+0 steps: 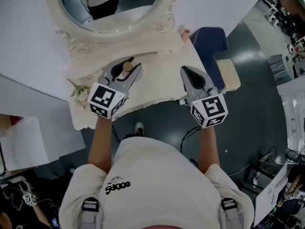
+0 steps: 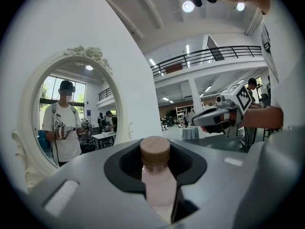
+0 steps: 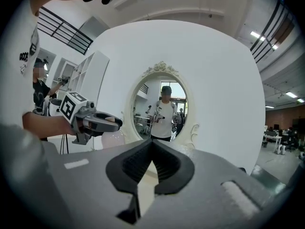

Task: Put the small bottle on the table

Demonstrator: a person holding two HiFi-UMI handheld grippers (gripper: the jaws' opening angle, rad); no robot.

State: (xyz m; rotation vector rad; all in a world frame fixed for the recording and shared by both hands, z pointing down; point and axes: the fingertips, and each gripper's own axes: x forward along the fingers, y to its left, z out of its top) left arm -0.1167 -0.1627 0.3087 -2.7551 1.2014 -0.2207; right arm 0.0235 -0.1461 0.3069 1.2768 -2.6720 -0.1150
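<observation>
White table (image 1: 162, 87): we count one, with a scalloped front edge, carrying everything below.
Flower sprig (image 1: 78, 92): one, lying at the table's left end, just beside the left cube.
Marker cubes: two, one on each gripper, left (image 1: 106, 99) and right (image 1: 208, 110), both on the near side toward the person.
Left gripper (image 1: 126, 69): one, jaws clamped on the small bottle. Its own view shows the pads pressing both sides of the neck below the cap.
Small bottle (image 2: 159, 190): one, pale pinkish body, upright between the left jaws. It sits over the table's left-middle part, in front of the mirror. We cannot tell whether its base touches the tabletop.
Wooden cap (image 2: 155, 151): one, round and tan, on top of the bottle and poking above the jaws.
Mirror (image 1: 128, 39): one, oval with an ornate cream frame, standing at the back of the table behind both grippers.
Right gripper (image 1: 185, 70): one, jaw tips together with nothing between them. It is over the table's right part, well apart from the bottle.
Blue chair (image 1: 209, 42): one, on the floor just past the table's right end.
</observation>
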